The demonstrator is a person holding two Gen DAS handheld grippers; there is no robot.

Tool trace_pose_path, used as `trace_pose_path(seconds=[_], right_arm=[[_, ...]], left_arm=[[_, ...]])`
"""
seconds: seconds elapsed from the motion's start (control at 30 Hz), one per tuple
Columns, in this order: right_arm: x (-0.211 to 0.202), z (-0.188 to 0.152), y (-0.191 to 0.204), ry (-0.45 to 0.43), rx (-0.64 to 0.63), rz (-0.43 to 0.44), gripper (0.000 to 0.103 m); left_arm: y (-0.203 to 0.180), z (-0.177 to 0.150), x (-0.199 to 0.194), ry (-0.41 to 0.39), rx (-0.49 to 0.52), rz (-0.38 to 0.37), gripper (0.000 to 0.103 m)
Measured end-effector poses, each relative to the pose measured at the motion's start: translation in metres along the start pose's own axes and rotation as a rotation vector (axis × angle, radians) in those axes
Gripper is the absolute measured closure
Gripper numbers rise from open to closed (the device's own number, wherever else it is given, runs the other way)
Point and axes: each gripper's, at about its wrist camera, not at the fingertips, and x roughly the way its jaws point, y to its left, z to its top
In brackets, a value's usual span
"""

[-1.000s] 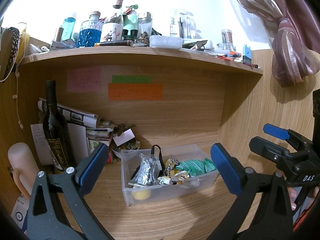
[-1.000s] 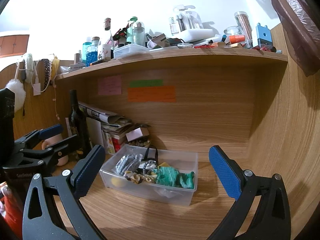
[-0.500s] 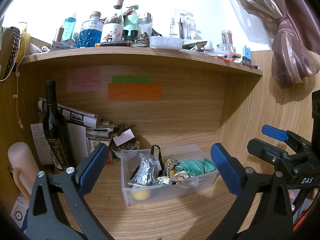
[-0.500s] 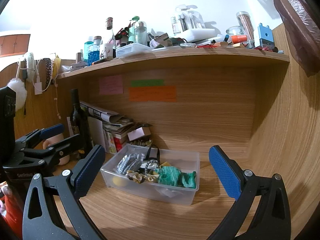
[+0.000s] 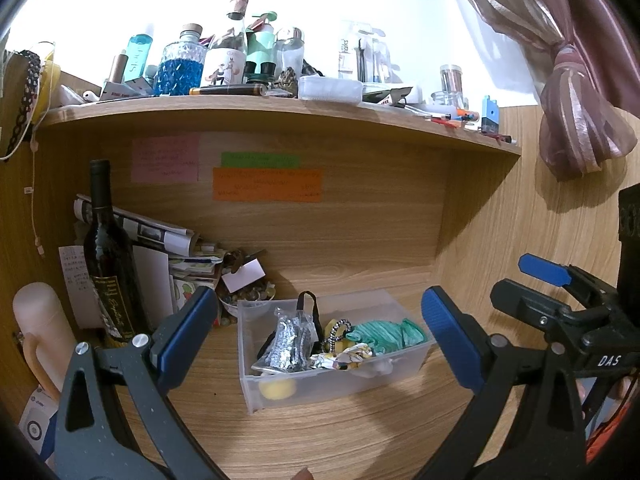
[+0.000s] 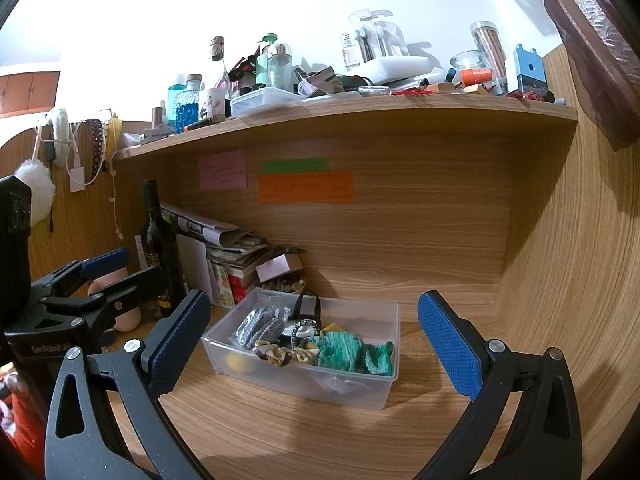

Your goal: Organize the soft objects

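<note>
Side by side, left gripper (image 5: 316, 336) and right gripper (image 6: 314, 334), fingers wide, facing the clear bin (image 6: 304, 380).

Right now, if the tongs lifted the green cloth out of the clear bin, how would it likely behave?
The green cloth lies crumpled against the clear bin wall, so it is probably floppy and light. It would likely drape and sag. It touches the patterned scrunchie, which might get dragged along.
</note>
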Motion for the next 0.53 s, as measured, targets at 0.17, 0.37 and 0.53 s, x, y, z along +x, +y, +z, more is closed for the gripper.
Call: trace_pose_path(seconds=[0.17, 0.37, 0.53], right_arm=[[-0.0008, 0.0001, 0.0003, -0.002, 0.007, 0.005, 0.0], [-0.001, 0.0001, 0.0026, 0.003, 0.013, 0.004, 0.0], [0.0006, -0.0006, 0.0043, 0.006, 0.023, 0.006, 0.0]], left_arm=[[-0.0024, 0.0001, -0.0019, 0.001, 0.0, -0.008, 0.0], [-0.0031, 0.0003, -0.0035, -0.007, -0.004, -0.007, 0.0], [-0.005, -0.0009, -0.002, -0.004, -0.003, -0.017, 0.0]])
